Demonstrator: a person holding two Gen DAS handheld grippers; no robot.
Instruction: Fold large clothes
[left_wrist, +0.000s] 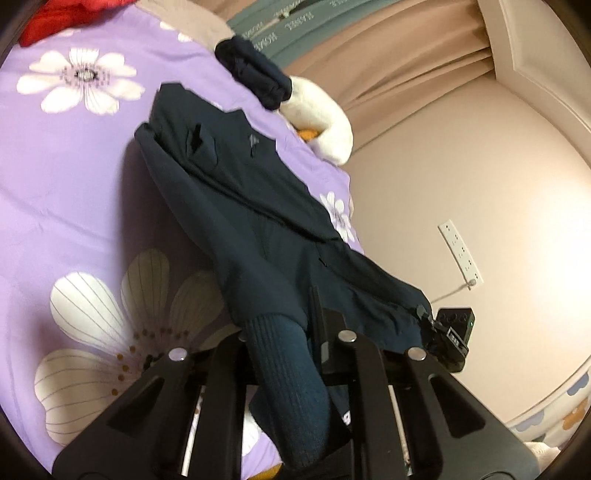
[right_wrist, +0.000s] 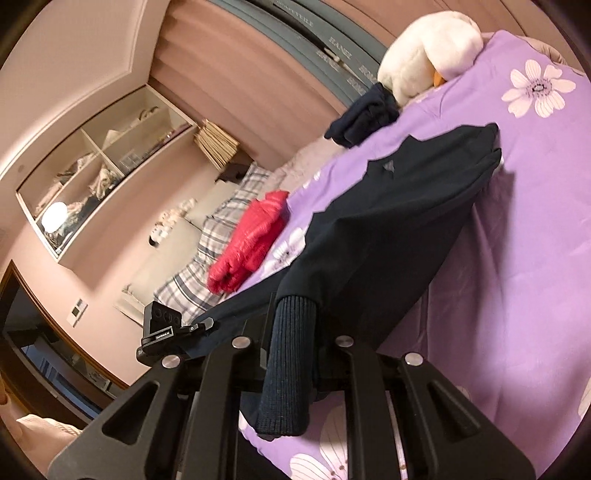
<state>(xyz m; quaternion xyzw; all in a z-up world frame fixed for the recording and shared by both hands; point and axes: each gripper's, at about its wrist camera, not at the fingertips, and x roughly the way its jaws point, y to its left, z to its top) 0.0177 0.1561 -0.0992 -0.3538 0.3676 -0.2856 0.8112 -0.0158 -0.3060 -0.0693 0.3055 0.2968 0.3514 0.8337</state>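
A dark navy jacket (left_wrist: 236, 192) lies lengthwise on the purple flowered bedsheet (left_wrist: 74, 177), its near end lifted off the bed. My left gripper (left_wrist: 284, 332) is shut on a ribbed knit band (left_wrist: 288, 384) of the jacket, which hangs down between its fingers. At the jacket's other near corner, my right gripper (left_wrist: 424, 315) shows small at the right. In the right wrist view the same jacket (right_wrist: 391, 229) stretches away over the sheet (right_wrist: 517, 258). My right gripper (right_wrist: 295, 325) is shut on another ribbed band (right_wrist: 288, 369), and the left gripper (right_wrist: 205, 326) holds the edge at the left.
A folded dark garment (left_wrist: 255, 74) and a white plush toy (left_wrist: 321, 122) lie at the far end of the bed. A red puffy garment (right_wrist: 251, 240) rests beside a plaid pillow (right_wrist: 199, 258). A white power strip (left_wrist: 460, 254) sits off the bed's right edge.
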